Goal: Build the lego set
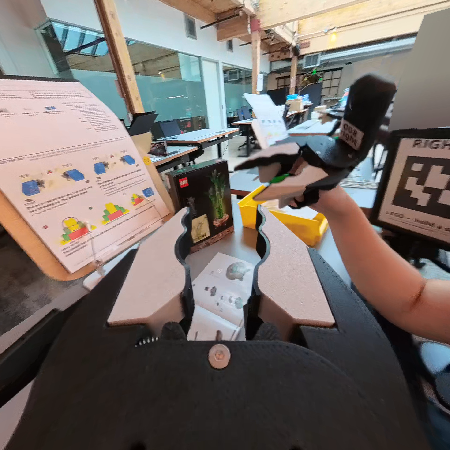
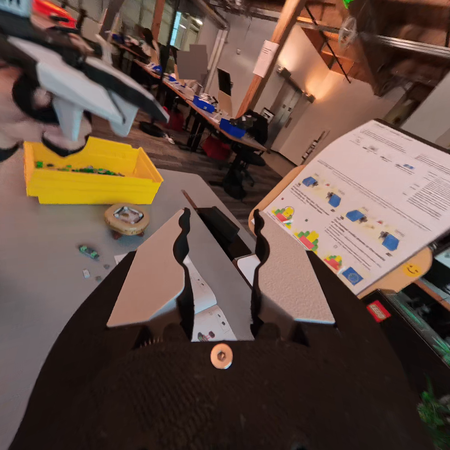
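Both two-finger grippers are held spread above the grey table (image 2: 48, 280): the left gripper (image 1: 222, 214) is empty over an open instruction booklet (image 1: 220, 289), while the right gripper (image 1: 253, 181), raised on a bent bare forearm (image 1: 365, 263), seems to carry a blurred green piece (image 1: 280, 179) between its fingers. Farther off, a round tan lego base (image 2: 127, 220) on dark feet is seen beside loose green bricks (image 2: 89, 252), before a yellow plastic bin (image 2: 92, 187) of small, hard-to-make-out green pieces. A dark lego box (image 1: 202, 202) picturing bamboo is partly hidden behind the fingers.

left tool (image 1: 222, 214) open | right tool (image 1: 253, 181) raised | yellow bin (image 1: 297, 226)
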### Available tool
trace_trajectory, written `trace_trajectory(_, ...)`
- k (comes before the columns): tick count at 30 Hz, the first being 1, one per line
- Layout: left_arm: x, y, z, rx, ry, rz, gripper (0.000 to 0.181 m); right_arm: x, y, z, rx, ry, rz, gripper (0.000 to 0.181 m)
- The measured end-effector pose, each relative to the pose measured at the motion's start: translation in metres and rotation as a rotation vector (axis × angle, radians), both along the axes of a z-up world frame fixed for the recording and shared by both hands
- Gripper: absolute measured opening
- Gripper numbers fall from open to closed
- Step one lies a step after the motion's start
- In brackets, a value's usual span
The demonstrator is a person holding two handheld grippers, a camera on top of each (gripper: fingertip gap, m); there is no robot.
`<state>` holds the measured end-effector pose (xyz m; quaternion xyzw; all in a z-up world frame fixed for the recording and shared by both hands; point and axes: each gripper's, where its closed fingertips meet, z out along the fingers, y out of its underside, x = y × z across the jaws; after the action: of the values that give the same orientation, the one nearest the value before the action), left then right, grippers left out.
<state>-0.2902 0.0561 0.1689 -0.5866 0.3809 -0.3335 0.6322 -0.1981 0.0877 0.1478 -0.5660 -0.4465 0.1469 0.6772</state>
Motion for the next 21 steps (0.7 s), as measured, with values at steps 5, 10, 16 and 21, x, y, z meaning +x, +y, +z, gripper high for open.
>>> trace_trajectory(5, -0.002, 0.016, -0.021, 0.004, 0.058, 0.055, 0.049, 0.006, 0.023, -0.032, -0.075, -0.06, -0.055, 0.052)
trace_trajectory(10, -0.007, 0.001, -0.021, -0.076, 0.003, -0.085, 0.05, -0.004, 0.032, -0.059, -0.079, -0.178, -0.091, 0.052)
trace_trajectory(16, -0.054, 0.015, -0.007, 0.013, -0.007, 0.062, 0.05, -0.023, 0.048, -0.101, -0.169, -0.253, -0.081, 0.053)
trace_trajectory(21, -0.083, 0.021, 0.0, -0.051, -0.115, 0.046, 0.048, -0.037, 0.056, -0.113, -0.148, -0.27, -0.072, 0.05)
